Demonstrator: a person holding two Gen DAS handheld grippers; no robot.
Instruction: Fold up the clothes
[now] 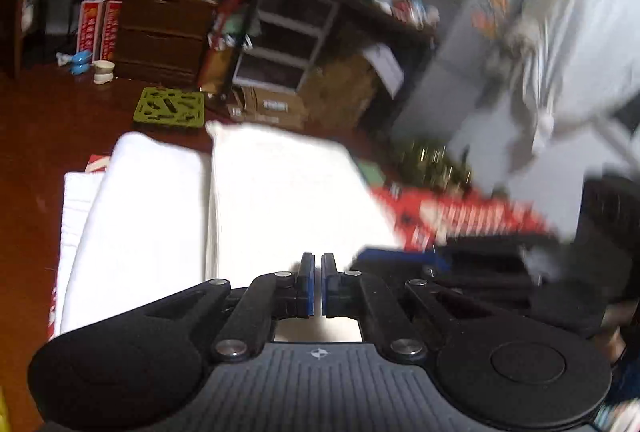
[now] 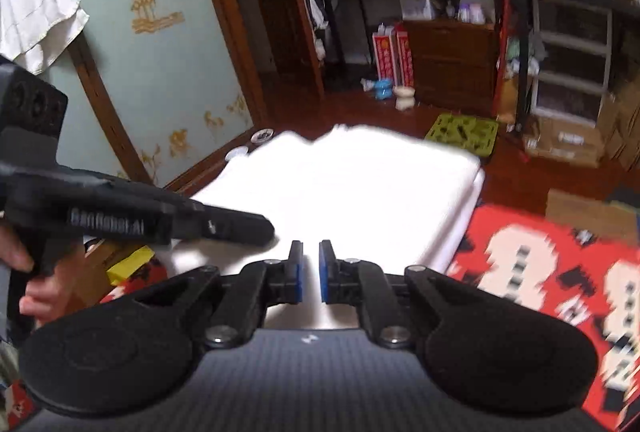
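While the left wrist view is smeared by blur on its right side, the left gripper (image 1: 318,282) reads clearly enough: its two blue pads sit almost together with only a thin slit between them, and nothing shows in that slit, so it looks clenched on nothing. Just ahead of and beneath the fingers lies the white garment (image 1: 280,200), overexposed, with a thick folded edge running away from the fingertips and a second white layer to the left of them; to the right of the fingers a red patterned mat (image 1: 460,216) shows under the cloth. From the right wrist view, the right gripper (image 2: 310,270) has a slightly wider but still narrow gap between its pads, empty as far as can be seen, with the white garment spread directly ahead and its rounded folded edge off to the right of the fingers. To the left of the fingers, the other tool reaches over the near edge of the cloth, held by a hand (image 2: 36,272). The cloth looks soft, light and limp, so it would sag and slide unless pinched through all layers; a corner or the near folded edge seems the safest hold.
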